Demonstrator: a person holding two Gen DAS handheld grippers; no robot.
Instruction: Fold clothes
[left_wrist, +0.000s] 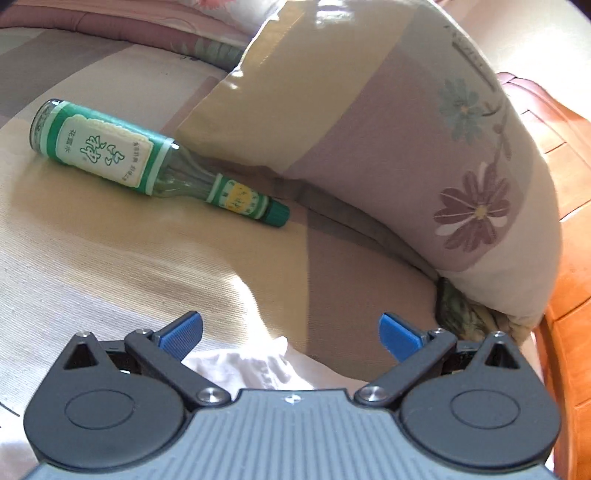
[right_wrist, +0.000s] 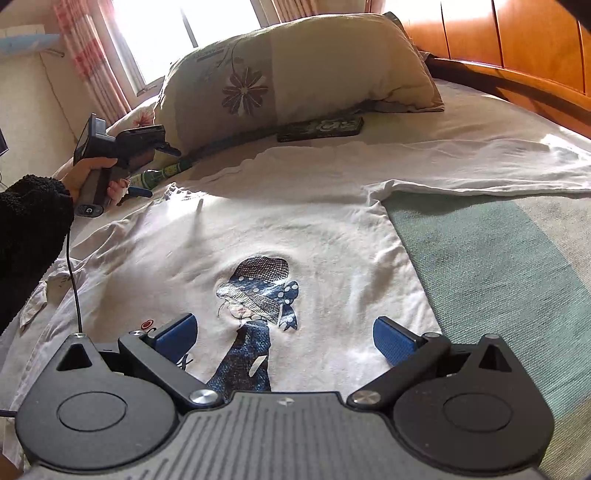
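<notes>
Spread wide and empty, the blue fingers (right_wrist: 393, 341) of the right gripper (right_wrist: 283, 338) are held low over the print at the lower centre of the frame; those of the left gripper (left_wrist: 291, 334) are likewise parted, with nothing between them.

Most of the right view is filled by the bed (right_wrist: 498, 266), covered in a striped cream and green sheet and backed by an orange wooden headboard (right_wrist: 517, 40) at upper right. A sunlit window (right_wrist: 177, 33) with pink curtains is seen at upper left. A floral pillow (right_wrist: 314, 62) is propped across the top.

A white shirt (right_wrist: 258, 229) is laid flat and face up across the middle, one long sleeve (right_wrist: 461, 166) stretched to the right edge, so no fold is seen in it. That sleeve is judged a likely part to be brought inward.

At left, the left gripper is held by a hand (right_wrist: 85, 173) near the shirt's upper corner, probably placed for a grasp there. A green bottle (left_wrist: 147, 158) is lying on its side beside the pillow.
</notes>
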